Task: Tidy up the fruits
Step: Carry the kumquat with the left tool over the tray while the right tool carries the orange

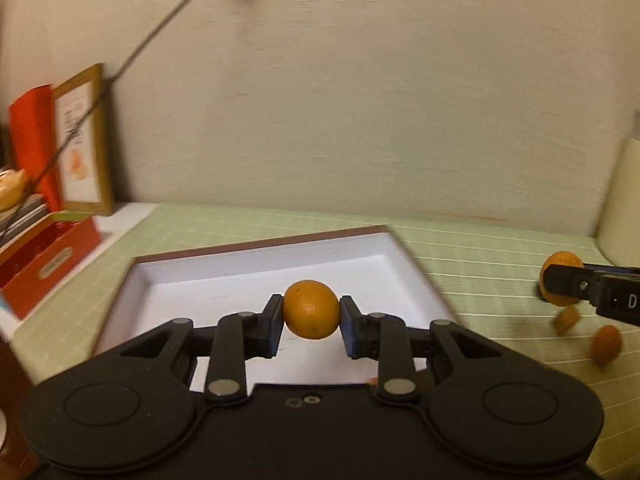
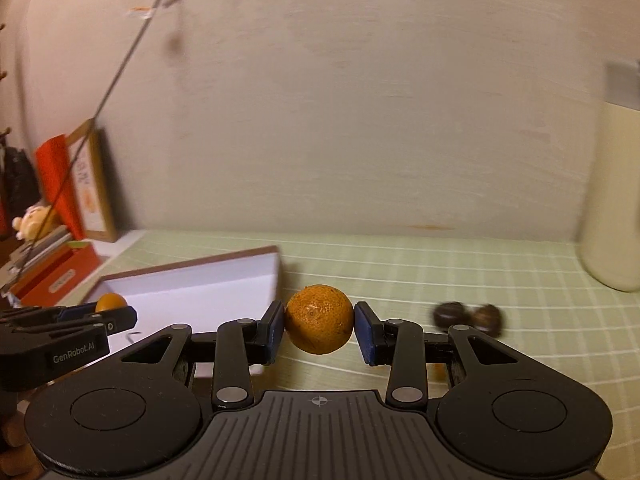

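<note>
**Both grippers holding an orange each, near the white box**

Left gripper [image 1: 311, 316]: jaws closed part-way on a smooth orange [image 1: 311, 309], blue pads touching both sides; fruit is lifted over the inside of the white box [image 1: 256, 276], not resting on the floor of it as far as I can tell; box sits on the green striped cloth [image 1: 460, 248].

Right gripper [image 2: 319, 326]: jaws closed part-way on a rough-skinned orange [image 2: 319, 319], held above the cloth just right of the box's corner.

Left wrist view only: two small orange fruits [image 1: 607, 343] on the cloth below the right gripper, blurred; box interior seen whole.

Right wrist view only: two dark round things [image 2: 468, 316] on the cloth to the right, too blurred to identify; left gripper comes in from the left edge with its orange over the box.

Both views: red box [image 1: 48, 264] and framed picture [image 1: 82, 140] at far left; cream container [image 2: 612, 200] at far right.
</note>
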`<act>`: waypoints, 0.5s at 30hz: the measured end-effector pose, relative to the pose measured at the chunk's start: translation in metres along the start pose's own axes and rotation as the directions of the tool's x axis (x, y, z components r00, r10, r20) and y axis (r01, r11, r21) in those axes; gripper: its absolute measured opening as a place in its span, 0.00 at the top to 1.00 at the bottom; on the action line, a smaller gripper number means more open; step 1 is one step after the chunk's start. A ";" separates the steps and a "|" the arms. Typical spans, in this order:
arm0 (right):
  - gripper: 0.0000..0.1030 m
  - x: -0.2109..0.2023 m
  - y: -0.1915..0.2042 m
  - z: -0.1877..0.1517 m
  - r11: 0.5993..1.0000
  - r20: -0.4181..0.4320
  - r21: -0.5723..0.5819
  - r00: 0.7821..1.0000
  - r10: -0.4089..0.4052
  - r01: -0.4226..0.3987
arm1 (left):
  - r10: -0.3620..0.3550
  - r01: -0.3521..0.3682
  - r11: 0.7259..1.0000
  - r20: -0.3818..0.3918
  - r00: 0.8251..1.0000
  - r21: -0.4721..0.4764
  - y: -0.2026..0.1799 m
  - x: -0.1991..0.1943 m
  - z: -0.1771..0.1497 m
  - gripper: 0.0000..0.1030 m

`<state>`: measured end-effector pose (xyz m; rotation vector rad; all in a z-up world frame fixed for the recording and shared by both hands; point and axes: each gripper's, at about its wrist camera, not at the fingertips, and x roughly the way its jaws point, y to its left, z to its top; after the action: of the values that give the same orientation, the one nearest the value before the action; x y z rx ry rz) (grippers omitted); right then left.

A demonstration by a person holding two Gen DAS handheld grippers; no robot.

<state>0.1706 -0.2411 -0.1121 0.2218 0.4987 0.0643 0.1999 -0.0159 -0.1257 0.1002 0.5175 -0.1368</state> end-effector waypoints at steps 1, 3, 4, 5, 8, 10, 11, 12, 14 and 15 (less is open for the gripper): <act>0.63 0.003 0.007 0.000 1.000 -0.001 -0.004 1.000 0.013 -0.013 | 0.014 -0.014 1.000 -0.001 1.000 -0.009 0.007 -0.001 -0.001 0.81; 0.63 0.011 0.019 0.000 0.999 -0.009 -0.019 0.999 0.035 -0.036 | 0.041 -0.041 0.999 -0.005 0.999 -0.028 0.024 -0.002 -0.001 0.81; 0.63 0.014 0.026 0.000 0.999 -0.012 -0.029 0.999 0.046 -0.047 | 0.052 -0.052 0.998 -0.008 0.999 -0.039 0.033 -0.003 -0.001 0.81; 0.63 0.018 0.031 0.000 0.998 -0.017 -0.033 0.998 0.055 -0.056 | 0.061 -0.062 0.997 -0.011 0.998 -0.049 0.040 -0.004 -0.001 0.81; 0.63 0.027 0.048 0.002 0.996 -0.024 -0.046 0.997 0.078 -0.079 | 0.092 -0.093 0.994 -0.015 0.996 -0.063 0.059 -0.004 -0.002 0.81; 0.63 0.034 0.056 0.005 0.994 -0.025 -0.051 0.996 0.091 -0.092 | 0.108 -0.109 0.992 -0.019 0.994 -0.065 0.069 -0.003 -0.002 0.81; 0.63 0.038 0.060 0.008 0.994 -0.027 -0.053 0.995 0.097 -0.098 | 0.116 -0.117 0.991 -0.022 0.993 -0.067 0.074 -0.002 -0.002 0.81; 0.63 0.042 0.063 0.010 0.993 -0.028 -0.058 0.995 0.101 -0.102 | 0.122 -0.123 0.990 -0.024 0.992 -0.070 0.077 -0.001 -0.002 0.81; 0.63 0.052 0.071 0.015 0.992 -0.029 -0.079 0.995 0.099 -0.101 | 0.137 -0.139 0.988 -0.028 0.990 -0.073 0.085 0.001 -0.001 0.81; 0.63 0.057 0.073 0.016 0.991 -0.033 -0.085 0.995 0.098 -0.101 | 0.142 -0.144 0.987 -0.030 0.989 -0.076 0.089 0.004 0.000 0.81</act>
<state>0.2274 -0.1669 -0.1083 0.1612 0.5124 0.1862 0.2169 0.0718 -0.1223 0.0630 0.5375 0.0249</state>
